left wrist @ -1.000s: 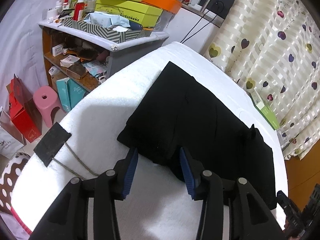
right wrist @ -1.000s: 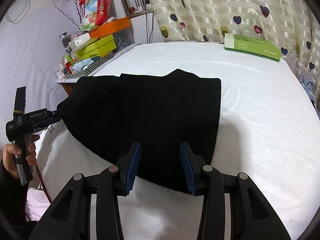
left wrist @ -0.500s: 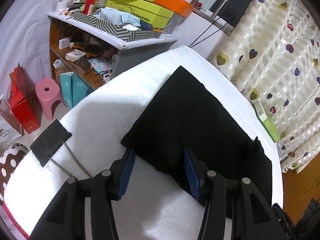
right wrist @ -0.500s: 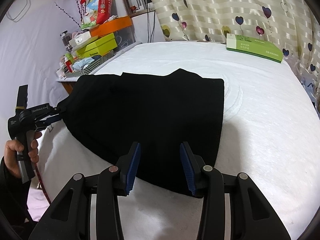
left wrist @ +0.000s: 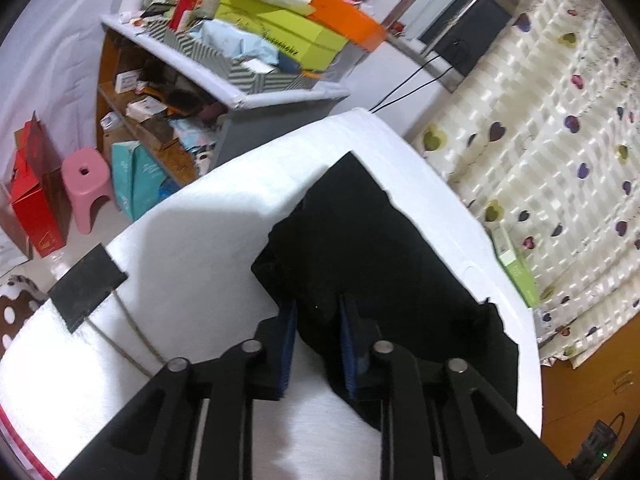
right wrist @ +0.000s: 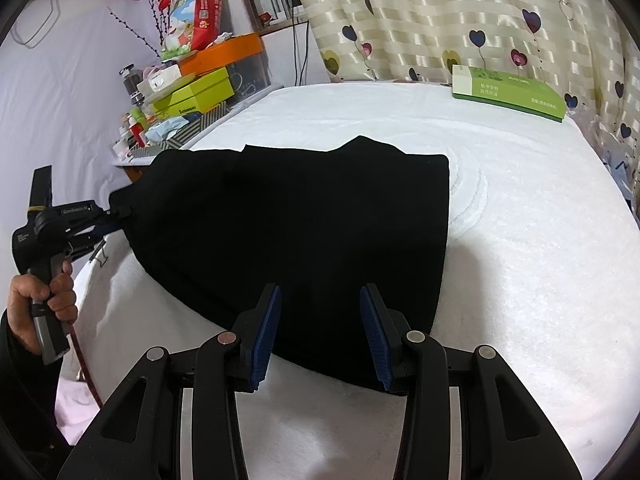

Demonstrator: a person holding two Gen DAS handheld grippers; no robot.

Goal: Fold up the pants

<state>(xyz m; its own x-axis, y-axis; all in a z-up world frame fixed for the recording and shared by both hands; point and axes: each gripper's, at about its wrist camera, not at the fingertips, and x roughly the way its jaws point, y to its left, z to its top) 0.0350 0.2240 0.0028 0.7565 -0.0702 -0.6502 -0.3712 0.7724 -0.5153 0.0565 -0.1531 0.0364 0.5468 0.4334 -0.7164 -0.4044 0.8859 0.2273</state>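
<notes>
**One corner pinched, one still free**

Two grippers work the black pants (right wrist: 304, 232), which lie partly folded on the white bedspread (right wrist: 520, 240), their left end raised off the cover. The left gripper (left wrist: 316, 320) has its blue pads closed on a bunched corner of the cloth — the right-wrist view shows that corner lifted at the bed's edge, with a hand (right wrist: 40, 296) on the handle. The right gripper (right wrist: 320, 320) hovers over the near hem with its jaws apart, gripping nothing.

My reading is that a fold is just starting: one corner is secured and its partner is not. Next, the right gripper likely needs to drop onto the hem and close, so both corners can travel together across the garment — lifting one side alone would probably skew the fold. A green box (right wrist: 508, 92) sits well clear near the curtain.
</notes>
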